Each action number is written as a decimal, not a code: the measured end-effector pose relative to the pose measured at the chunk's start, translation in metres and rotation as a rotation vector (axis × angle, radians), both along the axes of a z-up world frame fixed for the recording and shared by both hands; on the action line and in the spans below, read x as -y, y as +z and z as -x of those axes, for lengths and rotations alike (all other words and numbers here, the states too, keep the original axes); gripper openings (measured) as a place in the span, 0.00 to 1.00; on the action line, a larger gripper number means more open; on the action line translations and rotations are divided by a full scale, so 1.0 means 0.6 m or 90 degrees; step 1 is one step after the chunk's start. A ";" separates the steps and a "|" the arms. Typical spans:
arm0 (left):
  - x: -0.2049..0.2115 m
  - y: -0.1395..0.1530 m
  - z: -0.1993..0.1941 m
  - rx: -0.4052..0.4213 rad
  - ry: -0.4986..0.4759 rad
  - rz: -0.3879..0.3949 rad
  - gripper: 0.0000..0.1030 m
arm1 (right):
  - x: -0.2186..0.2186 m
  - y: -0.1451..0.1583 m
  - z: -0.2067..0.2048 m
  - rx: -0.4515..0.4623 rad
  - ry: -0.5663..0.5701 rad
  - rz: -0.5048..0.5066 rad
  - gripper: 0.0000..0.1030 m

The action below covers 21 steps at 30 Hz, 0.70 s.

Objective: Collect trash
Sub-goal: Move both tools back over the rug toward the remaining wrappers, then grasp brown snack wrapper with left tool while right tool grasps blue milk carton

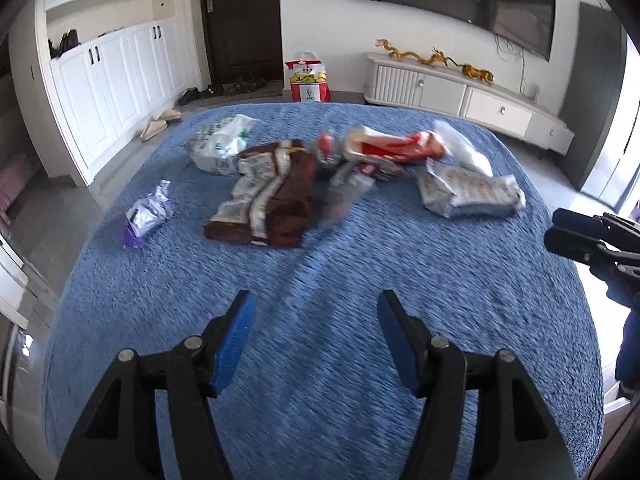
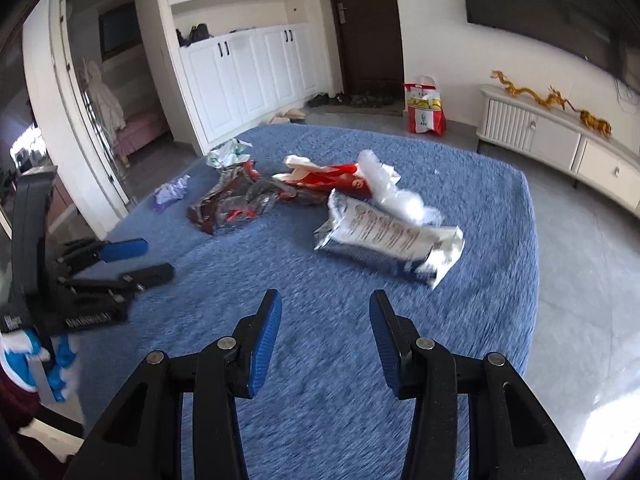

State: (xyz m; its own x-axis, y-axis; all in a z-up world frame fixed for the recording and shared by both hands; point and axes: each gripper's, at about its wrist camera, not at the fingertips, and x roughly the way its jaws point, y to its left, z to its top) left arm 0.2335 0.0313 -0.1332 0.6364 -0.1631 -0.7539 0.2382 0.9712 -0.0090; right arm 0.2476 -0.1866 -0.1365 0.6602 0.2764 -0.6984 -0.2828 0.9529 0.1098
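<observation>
- Trash lay scattered across the far half of a blue rug (image 1: pixel 320 360), none of it held.
- Purple wrapper (image 1: pixel 146 216) sat alone near the rug's left edge.
- White plastic bag with green print (image 1: pixel 222 142) rested toward the far left corner.
- Brown and white packet (image 1: pixel 268 196) lay at the middle, touching a crumpled red and silver wrapper (image 1: pixel 340 160).
- Red and white paper bag (image 2: pixel 328 180) lay behind these, against clear crumpled plastic (image 2: pixel 392 192).
- White printed pouch (image 2: pixel 384 236) sat nearest the right edge.
- Left gripper (image 1: pixel 316 344) hung over the bare near part of the rug, jaws fairly wide, nothing between them.
- Right gripper (image 2: pixel 326 340) hung likewise, jaws moderately apart and empty.
- Red fast-food bag (image 1: pixel 307 80) stood on the floor beyond the rug's far edge, near the dark door (image 1: pixel 240 16).
</observation>
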 end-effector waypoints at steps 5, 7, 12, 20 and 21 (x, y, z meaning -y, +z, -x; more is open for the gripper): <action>-0.040 0.002 -0.044 -0.005 -0.011 0.060 0.60 | 0.007 -0.004 -0.060 0.017 0.026 0.056 0.55; -0.049 0.005 -0.063 -0.002 -0.015 0.075 0.60 | 0.026 -0.009 -0.088 0.020 0.020 0.047 0.58; -0.049 0.003 -0.108 -0.005 -0.043 0.097 0.63 | 0.089 -0.039 -0.158 -0.020 -0.002 -0.004 0.59; -0.022 -0.006 -0.188 -0.007 -0.059 0.065 0.65 | 0.103 -0.087 -0.205 -0.076 0.042 -0.023 0.60; -0.019 -0.011 -0.198 -0.010 -0.058 0.054 0.65 | 0.099 -0.088 -0.205 -0.076 0.050 -0.020 0.60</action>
